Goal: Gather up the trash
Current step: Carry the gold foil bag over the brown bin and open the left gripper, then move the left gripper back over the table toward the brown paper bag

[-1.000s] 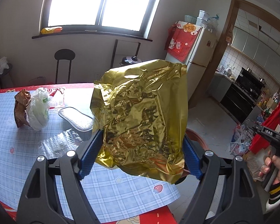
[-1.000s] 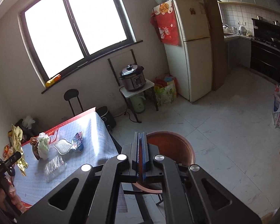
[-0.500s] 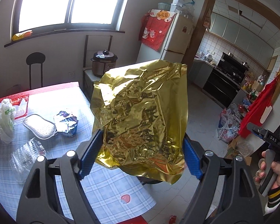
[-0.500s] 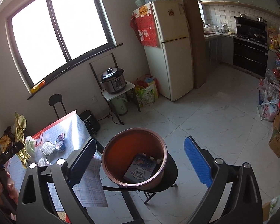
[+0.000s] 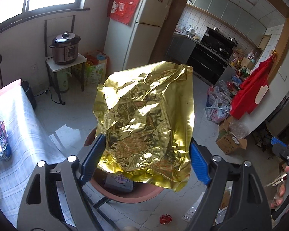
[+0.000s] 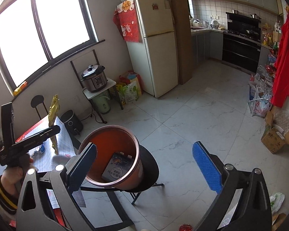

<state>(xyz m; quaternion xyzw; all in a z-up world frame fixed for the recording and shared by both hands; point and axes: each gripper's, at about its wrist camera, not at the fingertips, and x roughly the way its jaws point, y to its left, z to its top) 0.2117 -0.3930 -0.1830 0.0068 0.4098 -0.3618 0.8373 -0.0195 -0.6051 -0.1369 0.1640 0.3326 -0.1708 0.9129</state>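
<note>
A kitchen with pale marble floor tiles opens out behind a cream fridge, and a table in a blue checked cloth stands at the left. A brown bin sits on a black stool beside the table, with a box lying inside it. The left gripper holds a crumpled gold foil bag upright between its blue pads, just above the bin; its jaws have just been opening a little, yet the bag is between them and the pads touch its sides. The right gripper stands wide, nothing between its pads, pointing down toward the bin. A small wrapper lies on the table.
</note>
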